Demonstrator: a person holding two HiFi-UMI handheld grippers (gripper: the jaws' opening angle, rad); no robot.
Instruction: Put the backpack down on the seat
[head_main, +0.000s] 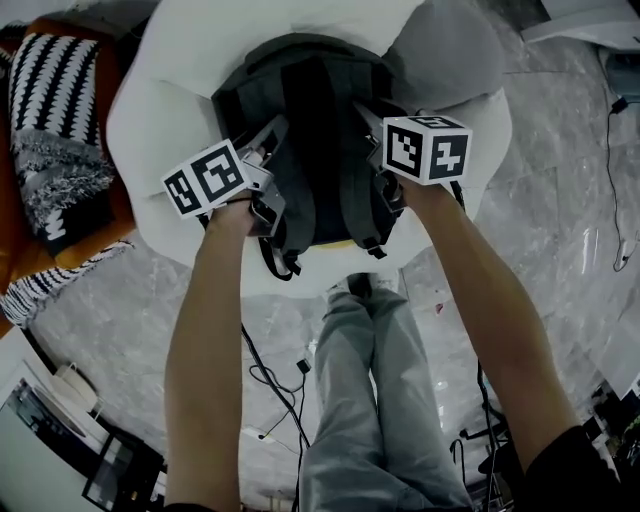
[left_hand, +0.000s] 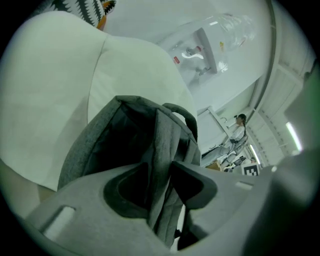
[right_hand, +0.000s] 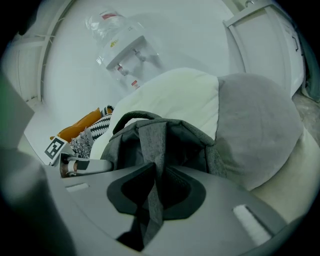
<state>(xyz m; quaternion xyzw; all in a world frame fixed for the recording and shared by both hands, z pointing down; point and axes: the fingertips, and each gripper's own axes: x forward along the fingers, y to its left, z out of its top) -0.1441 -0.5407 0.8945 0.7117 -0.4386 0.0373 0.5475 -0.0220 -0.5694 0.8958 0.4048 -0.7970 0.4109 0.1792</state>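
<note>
A dark grey backpack rests upright on the white armchair seat, its back panel and straps facing me. My left gripper is at its left shoulder strap. In the left gripper view the strap hangs between the jaws of the left gripper, which stand apart and do not pinch it. My right gripper is at the right strap. In the right gripper view the right gripper is shut on that strap, which is squeezed thin between the pads. The bag's base is hidden.
A grey cushion lies on the armchair's right side. A striped pillow sits on an orange seat at left. Cables run over the marble floor by my legs. A water dispenser stands behind the armchair.
</note>
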